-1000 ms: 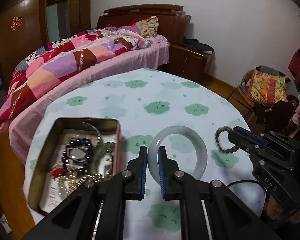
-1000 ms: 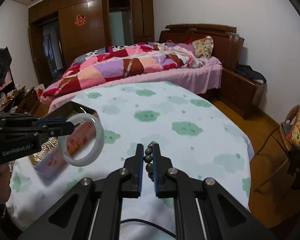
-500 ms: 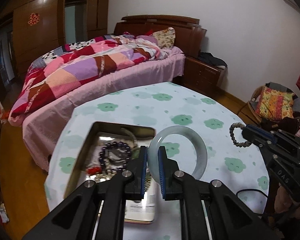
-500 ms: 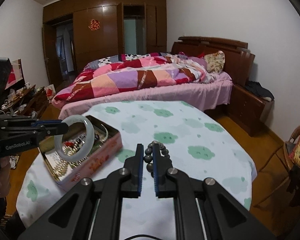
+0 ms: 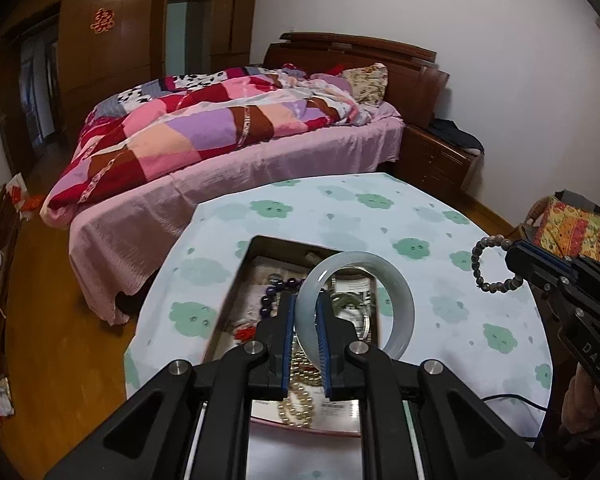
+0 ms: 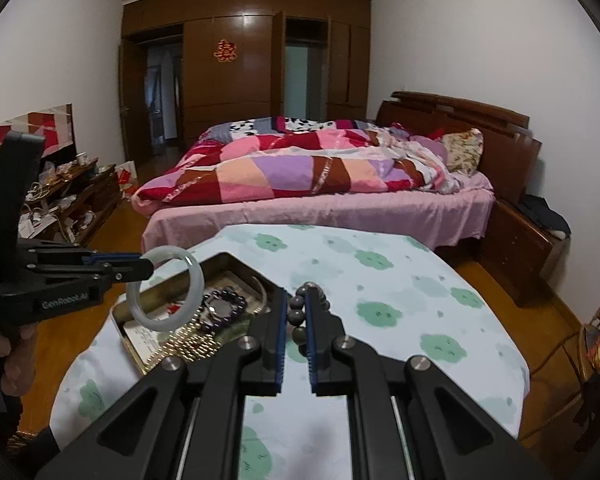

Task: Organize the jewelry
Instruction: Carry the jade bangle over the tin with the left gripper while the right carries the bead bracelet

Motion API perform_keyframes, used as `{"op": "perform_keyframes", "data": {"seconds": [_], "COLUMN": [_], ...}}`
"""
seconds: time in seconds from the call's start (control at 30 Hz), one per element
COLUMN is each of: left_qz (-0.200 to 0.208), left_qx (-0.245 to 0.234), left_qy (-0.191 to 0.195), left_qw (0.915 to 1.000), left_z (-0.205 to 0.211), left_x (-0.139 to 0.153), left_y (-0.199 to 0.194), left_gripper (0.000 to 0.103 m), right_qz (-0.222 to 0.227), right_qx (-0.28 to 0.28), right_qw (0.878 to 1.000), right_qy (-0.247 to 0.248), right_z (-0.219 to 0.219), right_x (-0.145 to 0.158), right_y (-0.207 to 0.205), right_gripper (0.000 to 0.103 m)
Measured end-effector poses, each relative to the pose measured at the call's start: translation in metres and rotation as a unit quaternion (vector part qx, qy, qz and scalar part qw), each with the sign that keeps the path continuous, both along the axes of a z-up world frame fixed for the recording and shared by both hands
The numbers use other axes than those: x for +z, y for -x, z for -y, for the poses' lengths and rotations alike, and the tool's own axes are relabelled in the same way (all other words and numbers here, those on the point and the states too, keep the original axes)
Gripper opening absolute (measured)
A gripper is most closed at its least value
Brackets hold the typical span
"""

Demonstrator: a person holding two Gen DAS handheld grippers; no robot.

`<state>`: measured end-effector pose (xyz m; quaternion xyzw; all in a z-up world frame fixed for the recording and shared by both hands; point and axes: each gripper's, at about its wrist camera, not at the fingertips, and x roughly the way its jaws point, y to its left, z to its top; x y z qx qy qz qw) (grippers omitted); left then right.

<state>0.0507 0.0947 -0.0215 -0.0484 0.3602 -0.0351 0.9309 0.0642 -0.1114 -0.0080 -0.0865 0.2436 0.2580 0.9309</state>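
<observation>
Pale jade bangle (image 5: 356, 304) is held on edge, its ring upright, rim clamped between the nearly closed jaws of the left gripper (image 5: 305, 320). It is seen hanging directly over the open tin (image 5: 236, 284), above the purple bead bracelet (image 5: 274, 294) and gold bead strand (image 5: 298, 400) already lying inside; no contact with the tin can be made out. A drop into the tin is judged to be the nearer move, the left hand being the closer of the two.

Dark bead bracelet (image 5: 486, 266) is pinched in the right gripper (image 6: 296, 320), jaws almost shut on the beads, loop dangling to the right of the tin over the cloud-print counter (image 5: 380, 208), well apart from the tin's right wall.

Writing read: "GenRobot.AI" on the left gripper body in the right wrist view; "DAS" on the right gripper body in the left wrist view. Printed paper in the tin is noted, illegible. A red paper emblem (image 6: 225, 51) is fixed on the wardrobe beyond the bed (image 6: 320, 184).
</observation>
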Motion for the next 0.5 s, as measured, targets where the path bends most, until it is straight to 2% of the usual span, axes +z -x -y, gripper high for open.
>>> {"op": "perform_keyframes", "data": {"seconds": [0.5], "left_qz": [-0.013], "left_qx": [0.034], "left_qy": [0.026], "left_qw": [0.9990], "left_z": [-0.037], "left_x": [-0.011], "left_y": [-0.001], "left_gripper": [0.010], "right_qz": [-0.003], "right_qx": [0.053], "right_qw": [0.998], "right_qy": [0.018], "right_z": [-0.050], "right_x": [-0.004], "right_y": [0.000], "right_gripper": [0.011]}}
